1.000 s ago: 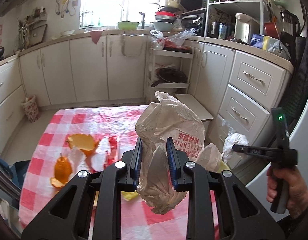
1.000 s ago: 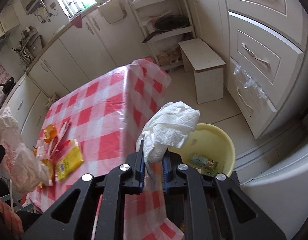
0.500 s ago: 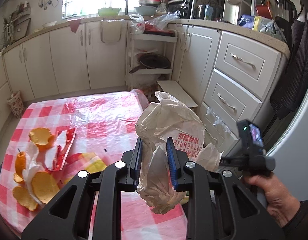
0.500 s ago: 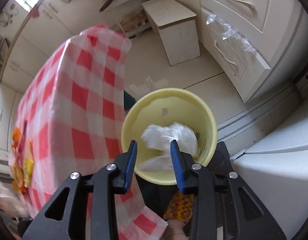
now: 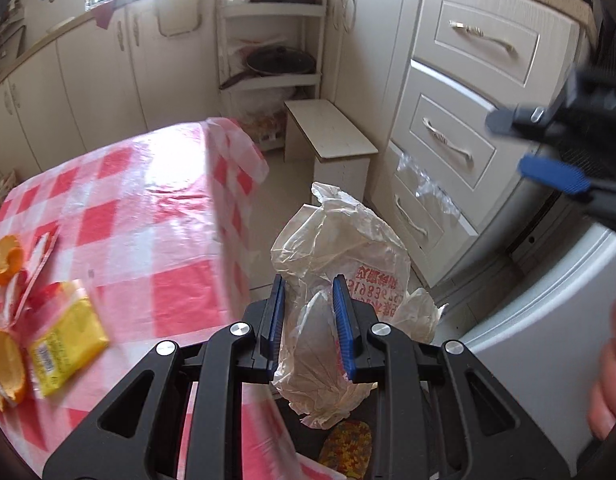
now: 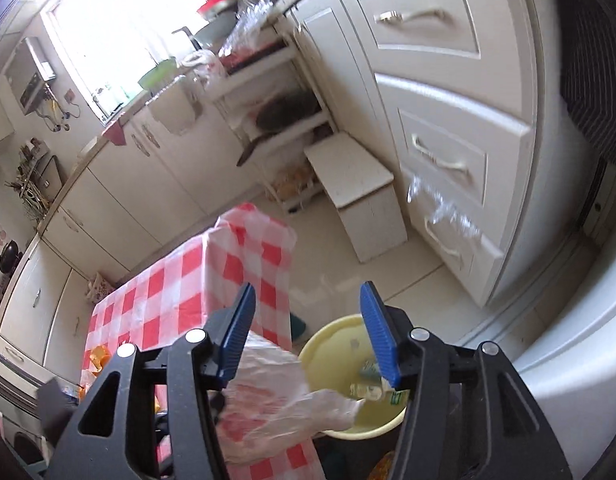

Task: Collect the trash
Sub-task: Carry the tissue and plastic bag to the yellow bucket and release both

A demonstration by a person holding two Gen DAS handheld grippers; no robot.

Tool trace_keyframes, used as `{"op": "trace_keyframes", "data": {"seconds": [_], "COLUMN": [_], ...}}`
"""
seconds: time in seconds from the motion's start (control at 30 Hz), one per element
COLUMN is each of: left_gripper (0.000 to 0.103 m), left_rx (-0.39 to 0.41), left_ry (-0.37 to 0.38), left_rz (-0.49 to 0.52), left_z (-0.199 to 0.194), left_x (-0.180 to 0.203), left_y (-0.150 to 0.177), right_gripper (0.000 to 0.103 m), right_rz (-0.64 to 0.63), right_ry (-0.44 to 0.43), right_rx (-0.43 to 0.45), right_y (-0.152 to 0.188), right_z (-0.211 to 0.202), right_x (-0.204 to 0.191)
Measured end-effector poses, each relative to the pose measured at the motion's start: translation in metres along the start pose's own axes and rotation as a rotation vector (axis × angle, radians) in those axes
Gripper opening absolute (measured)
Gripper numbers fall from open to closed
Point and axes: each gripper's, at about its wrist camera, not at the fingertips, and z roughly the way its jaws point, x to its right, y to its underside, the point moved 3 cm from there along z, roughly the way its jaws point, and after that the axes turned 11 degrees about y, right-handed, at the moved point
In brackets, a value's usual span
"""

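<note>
My left gripper is shut on a crumpled translucent plastic bag with red print, held just past the table's right edge. In the right wrist view the same bag hangs over the near rim of the yellow bin on the floor. My right gripper is above the bin with its jaws opening and nothing between them; it shows blurred at the upper right of the left wrist view. Orange peels and a yellow packet lie on the red checked tablecloth.
A small white stool stands on the floor beyond the bin, beside a shelf rack with a pan. White drawers run along the right. A green wrapper lies inside the bin. A patterned slipper is below the bag.
The right gripper let the white tissue drop into the yellow bin, opened wide and rose. The left gripper carried the bag rightward off the table and down toward the bin.
</note>
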Motion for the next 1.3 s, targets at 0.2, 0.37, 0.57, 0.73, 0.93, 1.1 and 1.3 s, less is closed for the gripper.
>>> {"op": "trace_keyframes", "data": {"seconds": [0.2, 0.37, 0.57, 0.73, 0.93, 1.1, 1.3], "left_gripper": [0.029, 0.036, 0.047, 0.055, 0.064, 0.068, 0.072], "left_rx": [-0.136, -0.178, -0.123, -0.075, 0.0, 0.067, 0.124], "left_ry": [-0.003, 0.004, 0.003, -0.009, -0.089, -0.218, -0.344], "left_rz": [-0.01, -0.051, -0.049, -0.041, -0.011, -0.096, -0.241], "left_z": [0.067, 0.084, 0.058, 0.02, -0.059, -0.14, -0.222], "left_x": [0.017, 0.015, 0.006, -0.006, -0.05, -0.126, -0.214], "left_y": [-0.004, -0.003, -0.012, -0.012, -0.002, 0.014, 0.052], "right_gripper": [0.053, 0.053, 0.053, 0.053, 0.053, 0.054, 0.054], "right_rz": [-0.007, 0.016, 0.026, 0.024, -0.012, -0.072, -0.154], "right_ry": [-0.017, -0.038, -0.058, -0.076, -0.121, -0.18, -0.277], "right_rx": [0.009, 0.021, 0.033, 0.032, 0.037, 0.031, -0.044], "right_y": [-0.007, -0.013, -0.013, -0.013, -0.011, -0.001, 0.029], "right_z": [0.002, -0.002, -0.006, -0.007, -0.013, -0.018, -0.012], "right_x": [0.0, 0.002, 0.0, -0.008, -0.036, -0.077, -0.138]}}
